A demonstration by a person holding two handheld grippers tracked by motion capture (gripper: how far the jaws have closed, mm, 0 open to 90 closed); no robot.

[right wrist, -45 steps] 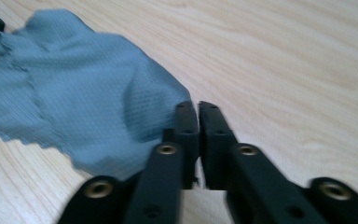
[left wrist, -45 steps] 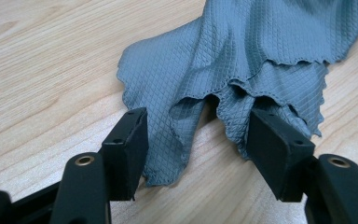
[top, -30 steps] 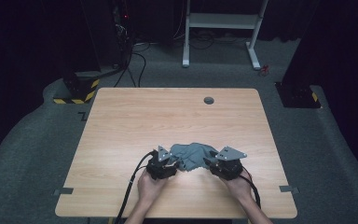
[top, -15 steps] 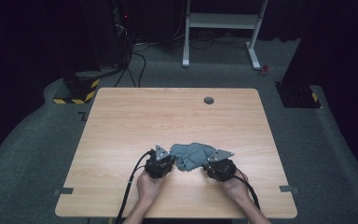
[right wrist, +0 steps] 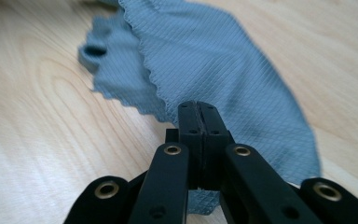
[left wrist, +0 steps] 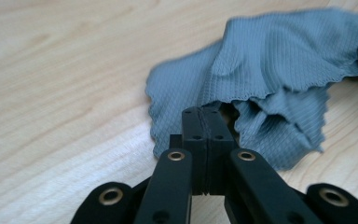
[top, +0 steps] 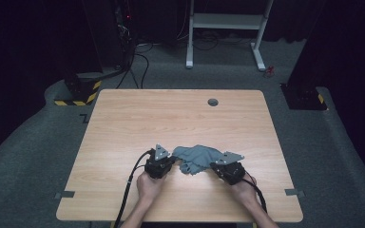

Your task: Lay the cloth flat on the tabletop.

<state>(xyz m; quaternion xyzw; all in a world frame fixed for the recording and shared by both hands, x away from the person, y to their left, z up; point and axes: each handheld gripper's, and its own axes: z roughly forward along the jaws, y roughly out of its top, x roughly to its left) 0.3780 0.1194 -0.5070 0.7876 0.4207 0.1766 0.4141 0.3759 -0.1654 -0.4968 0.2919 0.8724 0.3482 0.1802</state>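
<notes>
Lying crumpled on the wooden surface (top: 171,114), one grey cloth (top: 197,156) is pinched at opposite edges by two grippers, left gripper (left wrist: 204,122) and right gripper (right wrist: 198,116), fingers pressed together.

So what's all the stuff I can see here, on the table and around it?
cloth: one, grey-blue, crumpled on the near middle of the table, between the two grippers
table: one, light wood, centre of the high view
round hole cover: one, dark grey, set in the table near its far edge
white frame: one, on the floor beyond the table
striped base: one, yellow and black, on the floor off the far left corner
tape strips: two, grey, at the near left and near right table edges
left gripper: one, black, jaws shut on the cloth's edge
right gripper: one, black, jaws shut on the cloth
hands: two, holding the grippers at the near edge
</notes>
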